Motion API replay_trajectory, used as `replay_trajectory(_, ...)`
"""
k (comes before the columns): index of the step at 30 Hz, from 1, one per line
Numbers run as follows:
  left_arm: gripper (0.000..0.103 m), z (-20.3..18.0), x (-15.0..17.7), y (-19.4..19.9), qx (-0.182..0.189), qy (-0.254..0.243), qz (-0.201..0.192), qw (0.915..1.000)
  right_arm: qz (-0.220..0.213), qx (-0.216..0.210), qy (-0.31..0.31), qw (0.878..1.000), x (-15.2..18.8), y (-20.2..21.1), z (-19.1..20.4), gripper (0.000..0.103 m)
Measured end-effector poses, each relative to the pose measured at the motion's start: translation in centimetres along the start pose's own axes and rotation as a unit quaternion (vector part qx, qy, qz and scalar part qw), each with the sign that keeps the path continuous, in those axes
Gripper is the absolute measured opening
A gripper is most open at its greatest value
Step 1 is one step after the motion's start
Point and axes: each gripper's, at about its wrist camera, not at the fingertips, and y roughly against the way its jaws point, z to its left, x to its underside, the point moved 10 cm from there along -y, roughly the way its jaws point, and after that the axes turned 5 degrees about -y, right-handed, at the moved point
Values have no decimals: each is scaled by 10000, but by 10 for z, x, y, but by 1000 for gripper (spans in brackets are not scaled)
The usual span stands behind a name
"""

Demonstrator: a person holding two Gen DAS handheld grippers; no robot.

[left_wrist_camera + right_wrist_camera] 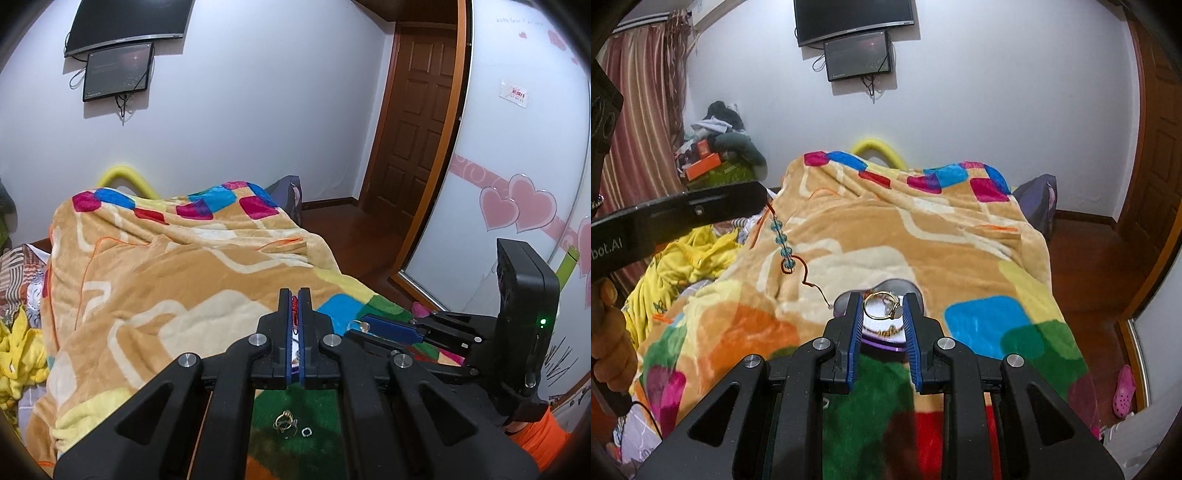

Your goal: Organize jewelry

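Note:
My left gripper (294, 299) is shut on a red cord bracelet (295, 306); in the right wrist view that bracelet (783, 243) hangs from the left gripper (764, 201), with teal beads and a loose tail above the blanket. My right gripper (881, 308) is shut on a thin gold ring (881, 305), held above a small round purple jewelry box (886, 334) with a white inside and a gold piece in it. The right gripper also shows in the left wrist view (360, 326). A gold ring (284, 421) and a small silver ring (306, 431) lie on the green blanket patch.
A thick patterned blanket (166, 277) covers the bed. Yellow clothes (687, 254) lie at the left. A wooden door (417, 122) and a wardrobe with pink hearts (517, 206) stand at the right. A TV (853, 18) hangs on the wall.

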Motion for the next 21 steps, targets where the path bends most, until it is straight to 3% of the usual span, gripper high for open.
replay_trajectory(7, 1, 2, 5, -24, 67, 48, 137, 9999, 89, -41, -2, 10000, 1, -17, -5, 20)
replay_trajectory(21, 1, 12, 47, -81, 168, 144, 858, 9961, 706, -106, 53, 9974, 24, -64, -11, 20)
